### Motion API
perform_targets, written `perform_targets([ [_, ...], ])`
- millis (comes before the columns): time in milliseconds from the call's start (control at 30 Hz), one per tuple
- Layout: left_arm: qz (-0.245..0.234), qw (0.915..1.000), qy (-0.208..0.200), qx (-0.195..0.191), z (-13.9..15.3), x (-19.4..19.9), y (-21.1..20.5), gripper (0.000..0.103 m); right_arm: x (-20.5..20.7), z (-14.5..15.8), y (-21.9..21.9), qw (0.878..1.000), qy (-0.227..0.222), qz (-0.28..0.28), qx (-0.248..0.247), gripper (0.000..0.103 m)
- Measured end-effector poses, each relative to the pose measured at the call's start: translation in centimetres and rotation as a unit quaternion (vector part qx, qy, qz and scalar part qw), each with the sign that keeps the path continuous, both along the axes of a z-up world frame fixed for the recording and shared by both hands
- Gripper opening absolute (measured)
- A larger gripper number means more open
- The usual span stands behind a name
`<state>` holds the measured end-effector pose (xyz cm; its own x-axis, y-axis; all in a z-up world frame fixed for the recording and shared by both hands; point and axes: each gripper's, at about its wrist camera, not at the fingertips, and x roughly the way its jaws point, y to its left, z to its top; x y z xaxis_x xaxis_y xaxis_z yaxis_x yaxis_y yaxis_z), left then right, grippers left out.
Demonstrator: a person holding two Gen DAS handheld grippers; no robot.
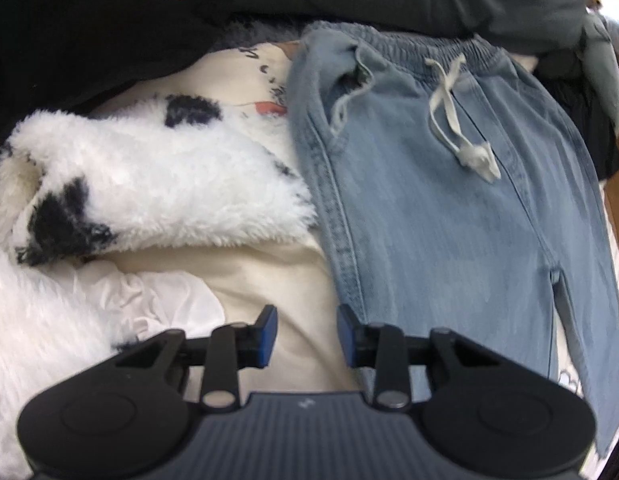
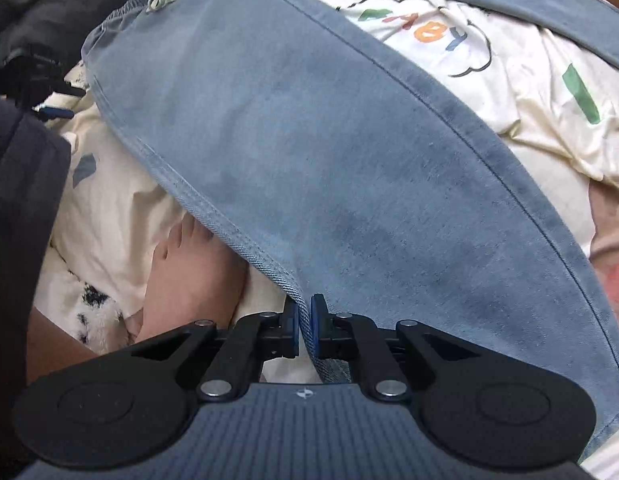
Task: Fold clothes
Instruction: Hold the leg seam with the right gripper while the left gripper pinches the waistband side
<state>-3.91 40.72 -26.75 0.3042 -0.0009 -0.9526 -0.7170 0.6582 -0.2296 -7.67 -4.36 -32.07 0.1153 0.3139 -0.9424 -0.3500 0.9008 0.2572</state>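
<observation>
Light blue denim trousers [image 1: 441, 200] with a white drawstring [image 1: 465, 128] lie on a cream bedsheet [image 1: 269, 280], waistband at the far end. My left gripper [image 1: 307, 330] is open and empty, hovering by the left side seam of the trousers. In the right wrist view the trousers [image 2: 329, 152] stretch away from me. My right gripper [image 2: 305, 330] is shut on the hem edge of one trouser leg and holds it lifted off the sheet.
A fluffy white garment with black patches [image 1: 149, 184] lies left of the trousers. Dark clothes [image 1: 89, 32] are piled at the far end. A bare foot [image 2: 185, 276] rests on the printed sheet [image 2: 489, 80] left of my right gripper.
</observation>
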Motion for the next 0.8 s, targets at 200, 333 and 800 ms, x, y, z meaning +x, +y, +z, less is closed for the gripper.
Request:
perform_targets([
  [200, 0.008, 0.9997, -0.021, -0.012, -0.7, 0.3, 0.9, 0.034, 0.1, 0.3, -0.2, 1.0, -0.005, -0.008, 0.001, 0.004],
  [333, 0.017, 0.9991, -0.034, -0.02, -1.3, 0.6, 1.4, 0.034, 0.2, 0.4, -0.1, 1.0, -0.007, -0.009, -0.001, 0.004],
  [800, 0.069, 0.9919, -0.087, -0.061, -3.9, 3.2, 2.3, 0.035, 0.4, 1.1, -1.0, 0.999, -0.01, -0.049, 0.007, 0.004],
])
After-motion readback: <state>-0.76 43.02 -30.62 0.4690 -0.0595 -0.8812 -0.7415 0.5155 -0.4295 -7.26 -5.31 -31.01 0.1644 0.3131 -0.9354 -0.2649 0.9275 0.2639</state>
